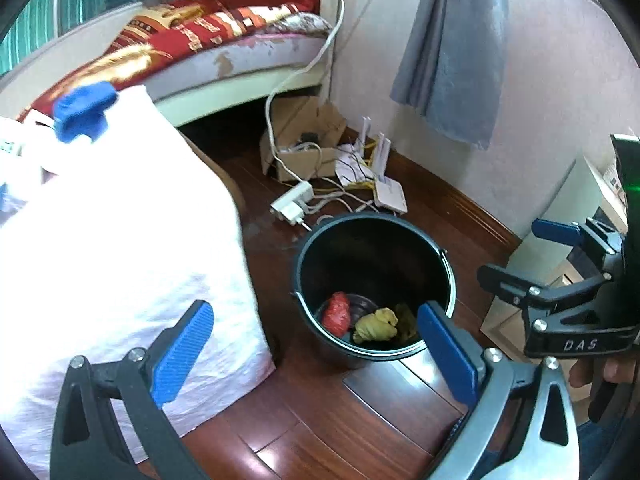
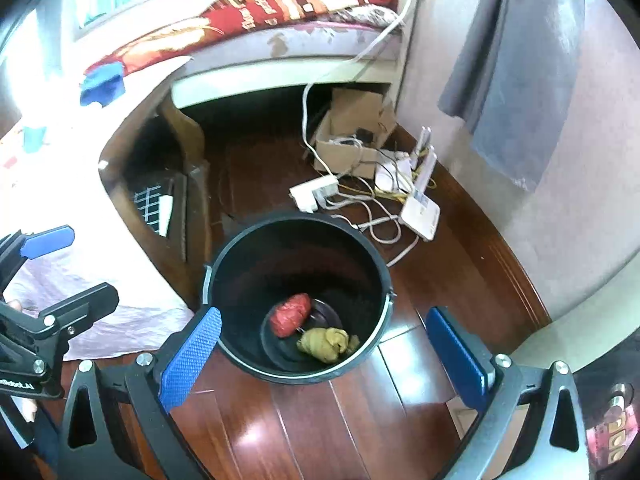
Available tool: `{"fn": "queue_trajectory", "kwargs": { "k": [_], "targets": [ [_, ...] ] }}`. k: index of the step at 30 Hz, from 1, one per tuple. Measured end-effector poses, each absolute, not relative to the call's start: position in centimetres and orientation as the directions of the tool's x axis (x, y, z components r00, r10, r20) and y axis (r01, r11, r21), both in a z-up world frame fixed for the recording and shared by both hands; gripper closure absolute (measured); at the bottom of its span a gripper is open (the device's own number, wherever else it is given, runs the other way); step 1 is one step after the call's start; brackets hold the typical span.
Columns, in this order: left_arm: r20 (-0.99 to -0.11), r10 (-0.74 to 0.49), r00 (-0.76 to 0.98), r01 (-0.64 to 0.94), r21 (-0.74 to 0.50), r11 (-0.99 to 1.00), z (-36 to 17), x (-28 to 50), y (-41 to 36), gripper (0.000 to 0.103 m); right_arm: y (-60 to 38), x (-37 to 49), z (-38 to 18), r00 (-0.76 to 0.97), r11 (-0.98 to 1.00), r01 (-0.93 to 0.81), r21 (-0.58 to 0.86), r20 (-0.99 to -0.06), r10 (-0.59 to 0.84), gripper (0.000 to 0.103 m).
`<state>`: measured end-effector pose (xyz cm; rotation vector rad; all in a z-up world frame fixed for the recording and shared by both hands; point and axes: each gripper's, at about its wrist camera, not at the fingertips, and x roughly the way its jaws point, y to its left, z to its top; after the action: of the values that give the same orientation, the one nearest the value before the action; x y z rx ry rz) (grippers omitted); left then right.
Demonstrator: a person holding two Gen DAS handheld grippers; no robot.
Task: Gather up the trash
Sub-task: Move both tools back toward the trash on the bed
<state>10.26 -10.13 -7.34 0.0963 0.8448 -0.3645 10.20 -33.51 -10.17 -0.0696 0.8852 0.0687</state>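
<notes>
Floor (image 2: 304, 432) of red-brown boards carries a black bucket (image 2: 224, 280) near the cloth-covered table (image 2: 60, 280). Left gripper (image 1: 316, 356) and right gripper (image 2: 324, 356) both spread wide, holding nothing, above the bucket. Inside, on the bottom: red wad (image 2: 290, 314) touching yellow wad (image 2: 324, 344).

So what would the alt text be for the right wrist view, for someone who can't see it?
A black bucket on a dark wood floor holds a red wad and a yellowish wad, framed by the open, empty right gripper. Behind it lie a router, cables and a cardboard box by a bed; the left gripper shows at the left edge.
</notes>
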Motion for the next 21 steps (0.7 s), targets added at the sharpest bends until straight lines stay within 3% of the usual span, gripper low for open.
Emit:
{"fn": "queue_trajectory", "kwargs": {
  "k": [21],
  "targets": [
    [-0.630,-0.118,0.768,0.147,-0.005,0.989,-1.6,9.3,0.6,0.001,-21.3,12.3,-2.5,0.752,0.954,-0.300,-0.018,-0.619,0.225,0.000]
  ]
}}
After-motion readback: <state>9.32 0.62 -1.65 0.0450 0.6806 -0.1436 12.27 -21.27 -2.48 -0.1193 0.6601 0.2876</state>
